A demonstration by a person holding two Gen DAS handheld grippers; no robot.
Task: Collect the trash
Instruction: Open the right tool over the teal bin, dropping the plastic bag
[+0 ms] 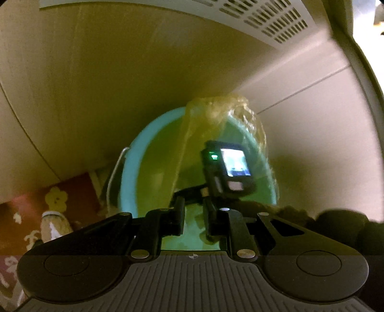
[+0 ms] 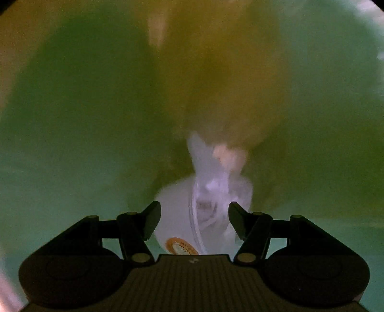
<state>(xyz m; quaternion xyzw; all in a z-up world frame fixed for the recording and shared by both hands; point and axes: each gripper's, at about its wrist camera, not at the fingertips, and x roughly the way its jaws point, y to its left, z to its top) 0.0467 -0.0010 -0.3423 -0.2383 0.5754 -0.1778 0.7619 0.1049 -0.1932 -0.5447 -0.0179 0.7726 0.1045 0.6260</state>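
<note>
From my left wrist camera I see a pale wooden cabinet wall [image 1: 100, 91] rising on the left, a white perforated panel [image 1: 259, 21] across the top, and a light tiled surface [image 1: 307, 100] with a dark seam on the right; low on the left lies a red patterned rug [image 1: 45, 204] with yellow flowers. A turquoise bin [image 1: 134, 172] stands against that wall, lined with a translucent yellowish bag [image 1: 230, 112] whose bunched top edge is raised above the rim. My left gripper [image 1: 194, 219] has its fingers nearly together, with only a narrow gap, and a strip of the bag film appears to run between them, though motion blur keeps me from being certain of the pinch. The same view shows the other tool's camera body [image 1: 228, 168], its small screen lit, reaching down into the bin's mouth, which blocks much of the interior from this side. My right wrist camera gives me what the left cannot: the inside of the bag, green and amber walls [image 2: 96, 108] closing in on all sides, everything soft with blur. At the bottom sits the trash, a crumpled white wrapper [image 2: 211, 192] with an orange round logo near my tool. My right gripper [image 2: 194, 220] has its fingers spread wide, with the wrapper showing in the gap between them; I cannot tell whether either finger touches it.
</note>
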